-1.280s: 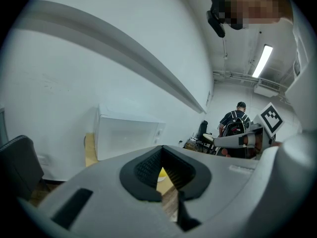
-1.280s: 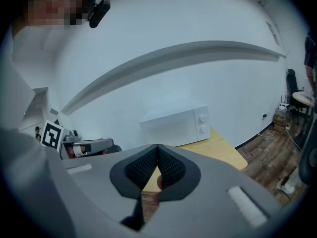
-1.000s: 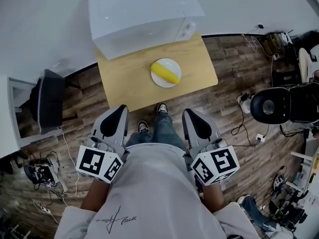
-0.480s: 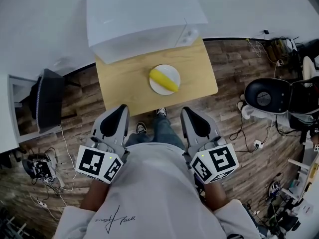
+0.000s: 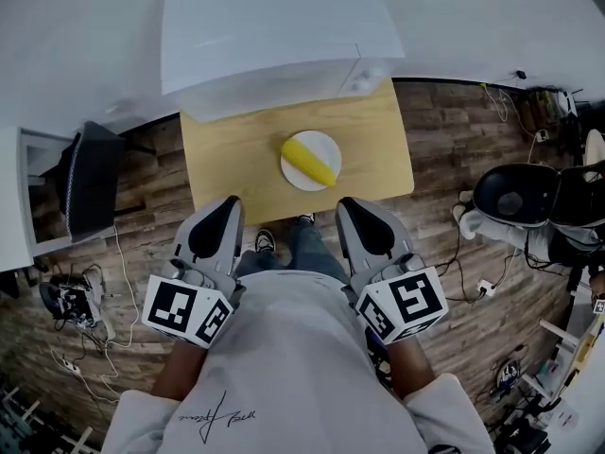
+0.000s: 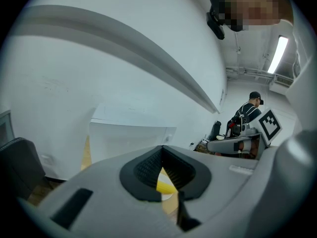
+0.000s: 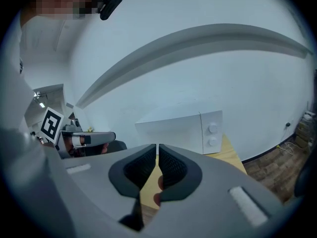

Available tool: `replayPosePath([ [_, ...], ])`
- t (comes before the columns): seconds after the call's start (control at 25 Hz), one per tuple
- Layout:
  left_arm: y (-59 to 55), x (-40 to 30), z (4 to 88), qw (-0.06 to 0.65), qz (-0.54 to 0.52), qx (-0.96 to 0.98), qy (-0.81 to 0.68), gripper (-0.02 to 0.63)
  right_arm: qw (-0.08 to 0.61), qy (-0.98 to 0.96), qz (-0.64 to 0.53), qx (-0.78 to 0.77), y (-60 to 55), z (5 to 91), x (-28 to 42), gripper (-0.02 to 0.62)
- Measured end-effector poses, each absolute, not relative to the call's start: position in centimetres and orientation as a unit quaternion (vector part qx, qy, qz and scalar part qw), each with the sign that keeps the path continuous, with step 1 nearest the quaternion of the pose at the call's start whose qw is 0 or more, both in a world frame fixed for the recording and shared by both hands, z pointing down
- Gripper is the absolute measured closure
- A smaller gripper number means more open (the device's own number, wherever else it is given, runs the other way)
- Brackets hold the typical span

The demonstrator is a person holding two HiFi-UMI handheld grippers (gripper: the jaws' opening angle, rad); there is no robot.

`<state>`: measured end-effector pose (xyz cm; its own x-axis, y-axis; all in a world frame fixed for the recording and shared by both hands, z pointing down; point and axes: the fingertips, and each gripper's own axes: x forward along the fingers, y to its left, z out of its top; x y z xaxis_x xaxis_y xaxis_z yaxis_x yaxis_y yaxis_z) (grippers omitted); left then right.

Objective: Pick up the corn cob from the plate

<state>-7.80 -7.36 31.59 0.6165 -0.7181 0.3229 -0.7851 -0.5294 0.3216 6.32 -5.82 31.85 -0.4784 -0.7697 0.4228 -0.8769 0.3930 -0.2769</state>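
A yellow corn cob lies on a white plate near the front of a light wooden table. Both grippers hover close to my body, short of the table's front edge. The left gripper points at the table's left part, its jaws together with nothing in them. Through the notch below its tips the corn cob shows in the left gripper view. The right gripper sits just below and right of the plate, jaws nearly touching and empty.
A white microwave fills the back of the table against the wall. A dark chair stands at the left and a black office chair at the right. Cables lie on the wooden floor.
Both grippers and I have drawn nearer to the table; the plate now sits closer to the gripper tips. Neither gripper has taken hold of anything.
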Motion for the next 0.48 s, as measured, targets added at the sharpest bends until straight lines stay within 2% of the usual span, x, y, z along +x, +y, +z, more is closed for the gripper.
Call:
replayPosePath([
  [0.48,-10.1,-4.9,32.3,0.226,0.074,0.842,-0.485,0.611,0.124,-0.848,0.263,0.442,-10.2,35.4,7.8,0.534],
])
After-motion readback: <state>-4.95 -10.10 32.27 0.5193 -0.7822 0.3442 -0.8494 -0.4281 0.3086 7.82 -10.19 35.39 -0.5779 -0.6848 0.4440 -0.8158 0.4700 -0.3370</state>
